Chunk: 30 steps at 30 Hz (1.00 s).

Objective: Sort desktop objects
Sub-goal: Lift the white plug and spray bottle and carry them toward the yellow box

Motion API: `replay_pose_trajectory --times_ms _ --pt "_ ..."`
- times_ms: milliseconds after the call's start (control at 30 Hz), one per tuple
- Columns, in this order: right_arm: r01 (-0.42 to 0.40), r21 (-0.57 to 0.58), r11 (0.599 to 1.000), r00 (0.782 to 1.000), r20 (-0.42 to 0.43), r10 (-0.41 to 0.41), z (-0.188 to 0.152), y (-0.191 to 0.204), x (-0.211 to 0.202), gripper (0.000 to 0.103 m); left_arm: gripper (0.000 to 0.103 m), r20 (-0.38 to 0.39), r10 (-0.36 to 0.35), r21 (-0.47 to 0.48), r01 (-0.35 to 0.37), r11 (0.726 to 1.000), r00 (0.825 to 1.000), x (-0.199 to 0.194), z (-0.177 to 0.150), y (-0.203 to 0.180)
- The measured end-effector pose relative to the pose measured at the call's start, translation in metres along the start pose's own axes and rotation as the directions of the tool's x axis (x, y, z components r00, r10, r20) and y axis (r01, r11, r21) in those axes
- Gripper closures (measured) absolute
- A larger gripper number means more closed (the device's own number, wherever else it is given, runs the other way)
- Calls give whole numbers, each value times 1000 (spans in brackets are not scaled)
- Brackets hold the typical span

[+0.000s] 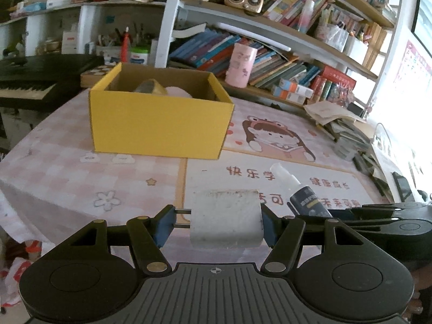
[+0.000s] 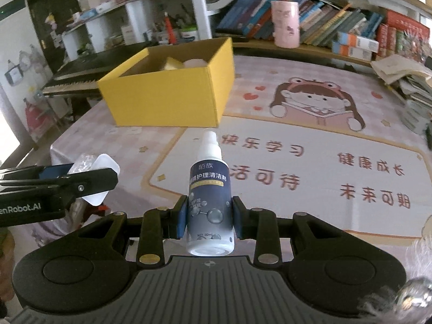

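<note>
Spray bottle point(image 2: 209, 205) clamped upright between right claw point(image 2: 209, 217) pads

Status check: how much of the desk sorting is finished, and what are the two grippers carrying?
Done: the yellow box already holds some items. In hand: the left gripper clamps a white packet; the right gripper clamps a spray bottle. Left: both still need dropping into the box; nothing else loose shows on the desk mat.
</note>
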State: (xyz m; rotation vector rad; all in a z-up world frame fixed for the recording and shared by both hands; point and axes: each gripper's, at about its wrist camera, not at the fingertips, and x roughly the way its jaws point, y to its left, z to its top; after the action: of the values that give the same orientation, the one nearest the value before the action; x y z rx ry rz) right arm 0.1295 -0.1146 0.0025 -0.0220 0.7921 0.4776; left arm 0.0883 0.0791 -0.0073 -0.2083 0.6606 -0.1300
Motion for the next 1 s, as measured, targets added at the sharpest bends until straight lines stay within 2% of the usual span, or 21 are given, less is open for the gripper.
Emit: replay_pose_trajectory --times_ms 400,633,767,1000 --pt "-48 -71 996 999 -16 47 8 32 8 73 38 25 42 -47 -41 998 999 -19 -3 25" --pt "-66 -106 992 997 -50 61 8 39 14 73 38 15 46 -78 -45 996 999 -12 0 33" --pt "-68 -107 992 997 -51 63 12 37 16 73 38 19 43 -82 -41 996 999 -7 11 36" --pt "-67 -63 996 998 17 68 36 24 22 73 38 66 51 -42 -49 998 996 8 46 35"
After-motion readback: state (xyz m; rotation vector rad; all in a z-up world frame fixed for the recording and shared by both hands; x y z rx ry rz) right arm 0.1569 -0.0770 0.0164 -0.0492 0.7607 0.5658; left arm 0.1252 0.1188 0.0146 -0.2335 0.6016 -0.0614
